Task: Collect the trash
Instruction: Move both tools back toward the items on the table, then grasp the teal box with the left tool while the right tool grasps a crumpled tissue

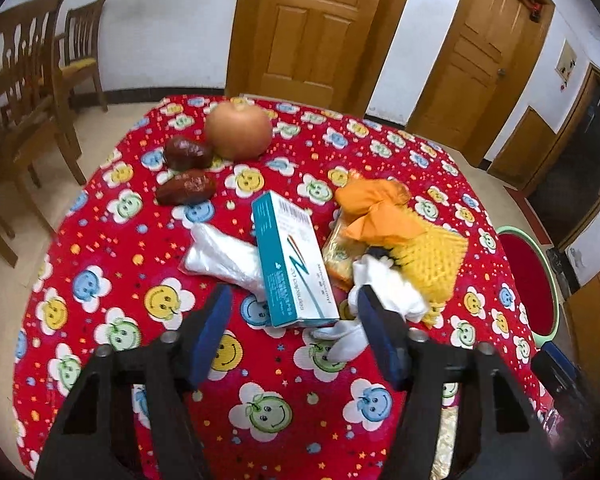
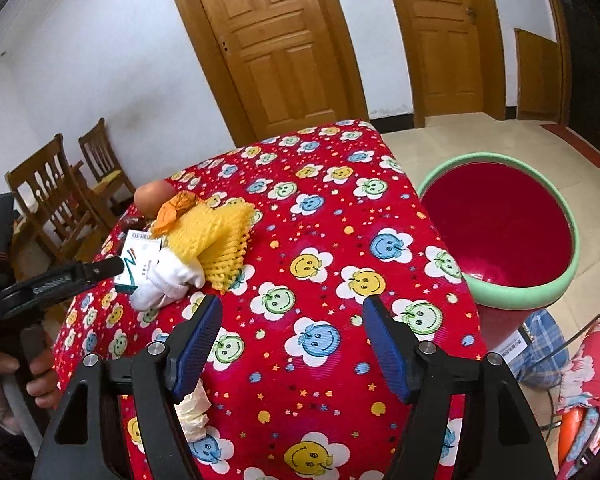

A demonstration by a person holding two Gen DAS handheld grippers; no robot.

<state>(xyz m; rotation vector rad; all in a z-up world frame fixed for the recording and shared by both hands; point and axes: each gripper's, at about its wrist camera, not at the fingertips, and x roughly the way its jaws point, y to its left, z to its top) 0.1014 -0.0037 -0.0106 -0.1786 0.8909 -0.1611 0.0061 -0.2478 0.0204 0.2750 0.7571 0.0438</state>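
On the red smiley tablecloth (image 1: 112, 240) lies a heap of trash: a teal-and-white carton (image 1: 292, 256), a clear plastic bag (image 1: 220, 256), a white glove (image 1: 392, 288), yellow foam netting (image 1: 436, 256), an orange wrapper (image 1: 376, 208) and a yellow snack packet (image 1: 338, 252). My left gripper (image 1: 294, 294) is open, with the carton's near end between its blue pads (image 1: 216, 332) and not touched by them. My right gripper (image 2: 293, 304) is open over bare cloth, right of the heap. A crumpled tissue (image 2: 194, 408) lies under its left finger.
An apple (image 1: 238, 130) and two brown dates (image 1: 186, 170) sit at the far side of the table. A red bin with a green rim (image 2: 496, 224) stands on the floor beside the table's right edge. Wooden chairs (image 1: 24, 92) stand to the left. A hand (image 2: 4, 372) holds the left gripper's handle.
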